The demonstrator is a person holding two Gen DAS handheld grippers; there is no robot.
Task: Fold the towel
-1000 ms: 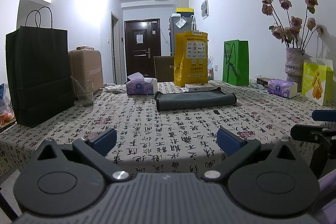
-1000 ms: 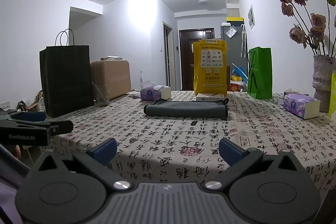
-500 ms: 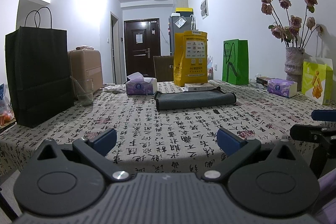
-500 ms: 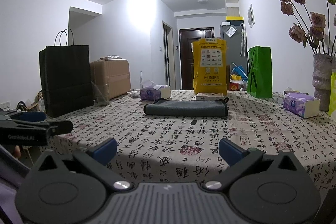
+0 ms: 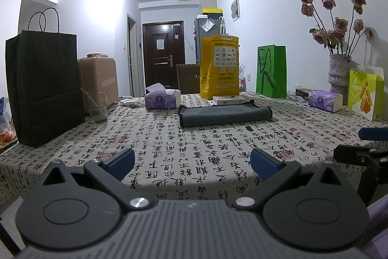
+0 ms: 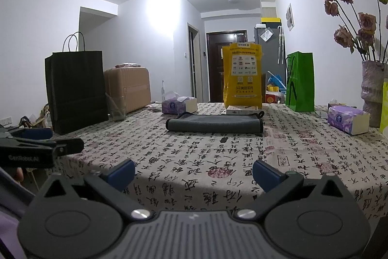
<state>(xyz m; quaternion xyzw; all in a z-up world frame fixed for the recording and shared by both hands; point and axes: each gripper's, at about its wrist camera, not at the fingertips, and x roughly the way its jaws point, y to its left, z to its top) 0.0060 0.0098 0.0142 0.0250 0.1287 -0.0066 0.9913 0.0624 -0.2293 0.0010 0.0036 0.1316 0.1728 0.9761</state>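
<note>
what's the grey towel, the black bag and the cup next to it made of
Grey towel: looks like soft microfibre or plush cloth, matte, with rounded rolled edges and a dark hem.
Black bag: seems to be stiff matte paper, holding sharp creases, with thin cord handles.
Cup: clear glass or plastic, see-through with faint glints; which one is unclear.

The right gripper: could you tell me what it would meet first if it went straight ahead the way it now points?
Judging by the right wrist view, the open right gripper would cross bare tablecloth and probably reach the folded grey towel first. Its height above the table is unclear, so it could pass over the towel.
</note>
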